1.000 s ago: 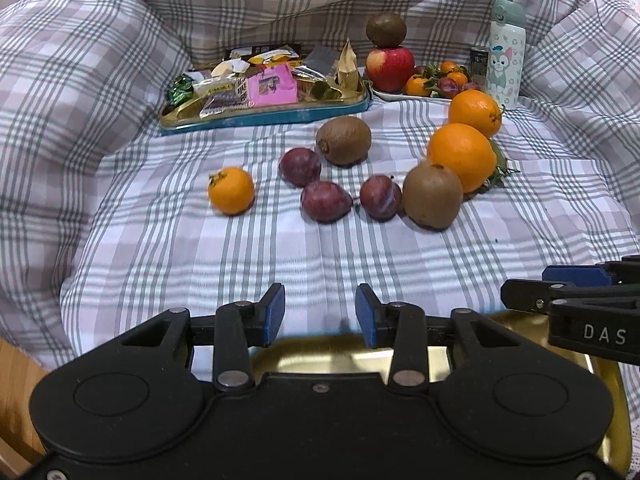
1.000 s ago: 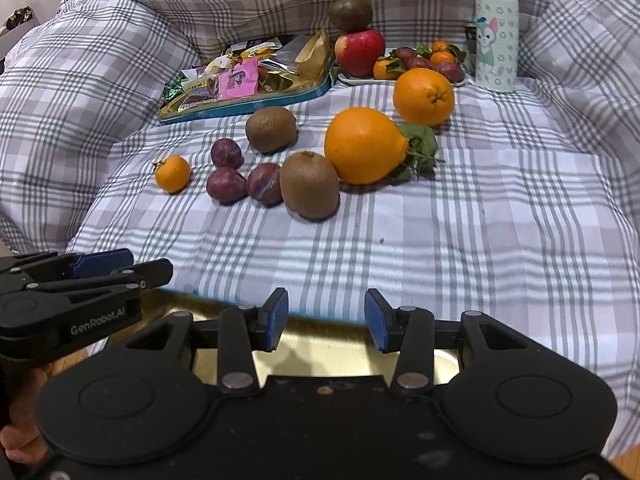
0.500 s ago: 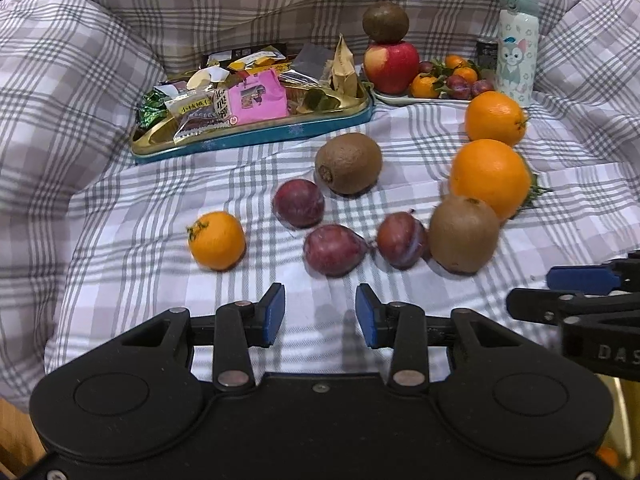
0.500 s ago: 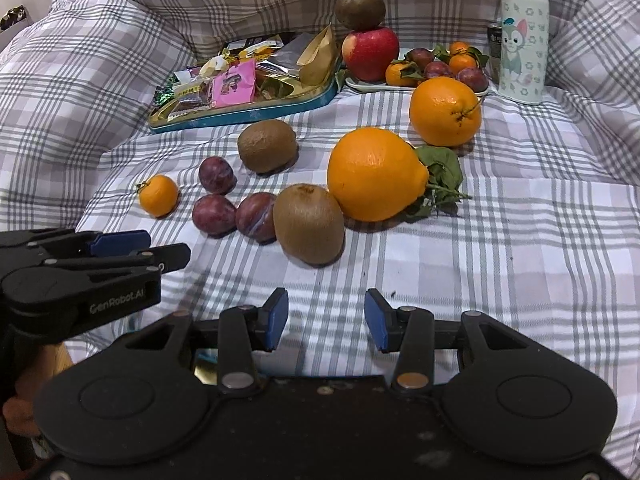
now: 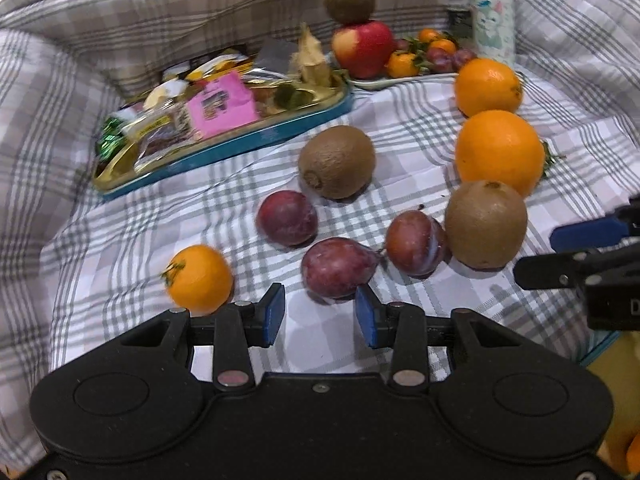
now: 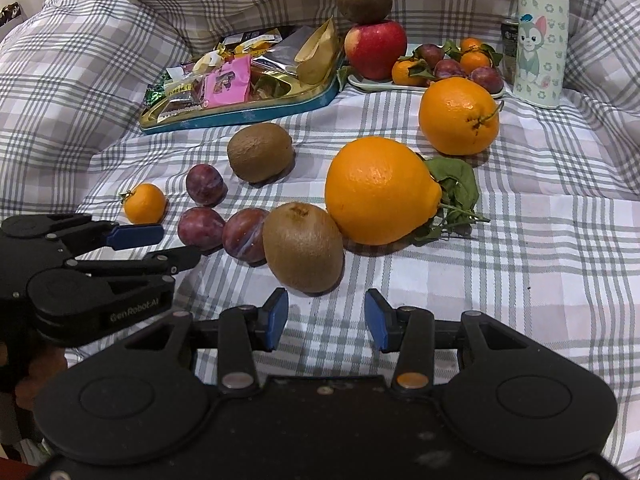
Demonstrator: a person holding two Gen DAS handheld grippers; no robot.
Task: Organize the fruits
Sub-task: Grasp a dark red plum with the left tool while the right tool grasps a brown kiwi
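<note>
Fruits are lying loose on the plaid blanket (image 6: 540, 280); a kiwi (image 6: 303, 248) at twelve o'clock of the right gripper (image 6: 326, 316), jaws apart, empty. "GenRobot.AI" is showing on the left gripper (image 6: 156, 246), jaws apart. Snack packets are filling the teal tray (image 6: 256, 114).

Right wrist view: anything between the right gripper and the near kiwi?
Nothing. Only bare plaid cloth lies between the right gripper and the near kiwi, seen in the right wrist view.
</note>
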